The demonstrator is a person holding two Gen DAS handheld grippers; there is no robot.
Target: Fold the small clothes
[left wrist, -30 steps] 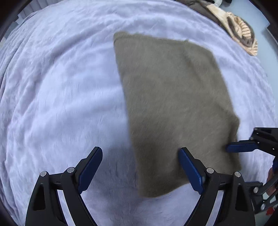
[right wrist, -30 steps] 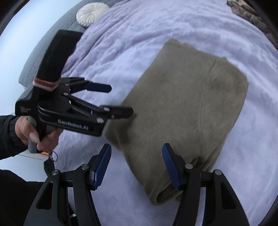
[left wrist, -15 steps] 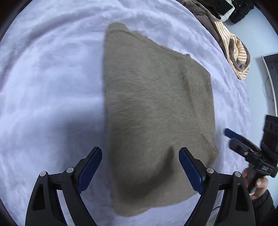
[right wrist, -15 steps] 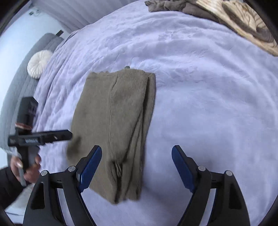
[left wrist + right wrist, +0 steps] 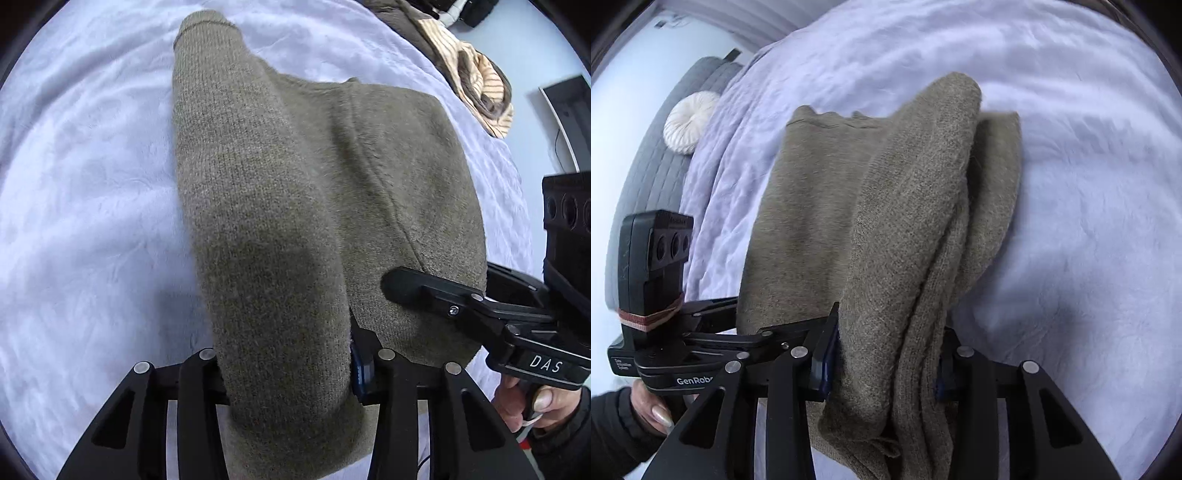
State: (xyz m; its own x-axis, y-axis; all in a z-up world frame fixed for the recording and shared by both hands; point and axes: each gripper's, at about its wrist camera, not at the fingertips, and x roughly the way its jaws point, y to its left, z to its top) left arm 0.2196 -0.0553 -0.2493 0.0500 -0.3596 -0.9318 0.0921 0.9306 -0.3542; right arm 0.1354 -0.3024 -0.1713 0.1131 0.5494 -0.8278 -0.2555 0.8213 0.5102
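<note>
Sweater (image 5: 295, 206) olive knit, folded, on lilac blanket (image 5: 81, 206). Left gripper (image 5: 288, 373) clamped on near edge; right gripper (image 5: 886, 369) pinching several layers at adjacent corner. Advice: lift both evenly, carry edge forward, keep layers aligned, release together.

Both wrist cameras sit very close above the bed (image 5: 74, 221), each looking forward along its own tongs toward the bed's far edge. They share the olive sweater (image 5: 295, 221) near its close edge, and each view catches the other tongs beside it.
</note>
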